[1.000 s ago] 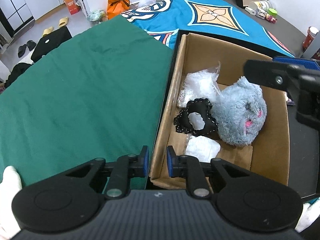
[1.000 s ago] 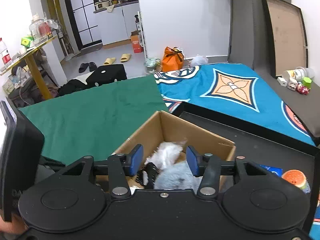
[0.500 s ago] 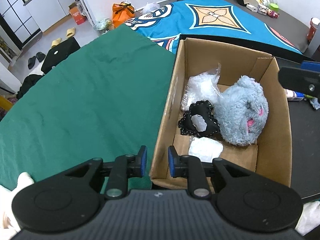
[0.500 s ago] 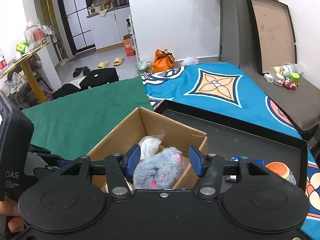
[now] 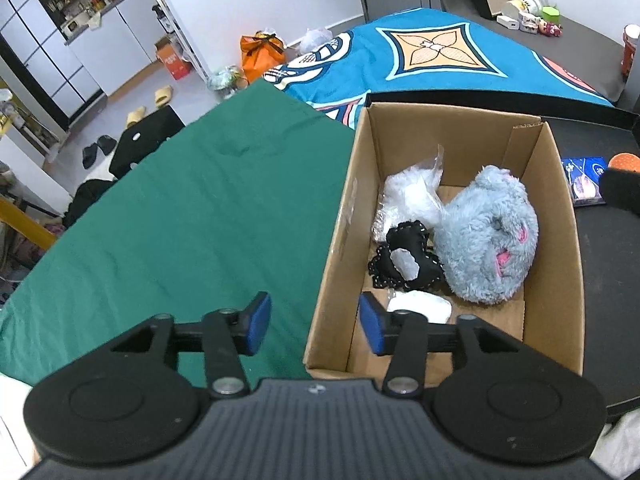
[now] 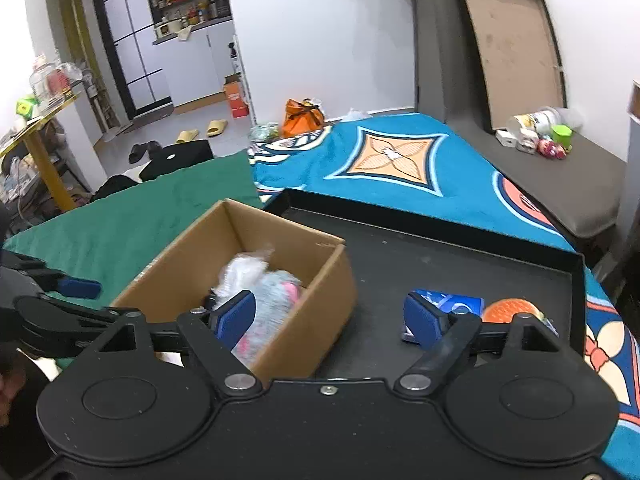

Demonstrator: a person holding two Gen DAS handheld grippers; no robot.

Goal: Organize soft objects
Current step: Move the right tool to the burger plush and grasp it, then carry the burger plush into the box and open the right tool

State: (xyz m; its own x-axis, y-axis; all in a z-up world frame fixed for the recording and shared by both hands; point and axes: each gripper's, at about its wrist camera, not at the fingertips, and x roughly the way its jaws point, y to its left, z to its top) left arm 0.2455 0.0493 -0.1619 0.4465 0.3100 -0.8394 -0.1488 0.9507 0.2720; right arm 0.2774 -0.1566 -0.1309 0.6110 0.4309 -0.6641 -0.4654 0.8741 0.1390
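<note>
Hovering wide open and empty, the right gripper (image 6: 330,318) faces an orange toy (image 6: 512,311) at 3 o'clock of the box (image 6: 304,336); next, a reach there. The left gripper (image 5: 314,324), also open, straddles the box's wall.

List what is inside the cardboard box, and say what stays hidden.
Inside the cardboard box: a grey plush toy, a clear plastic bag, a black studded piece and a white packet. Whatever lies beneath them is covered.
</note>
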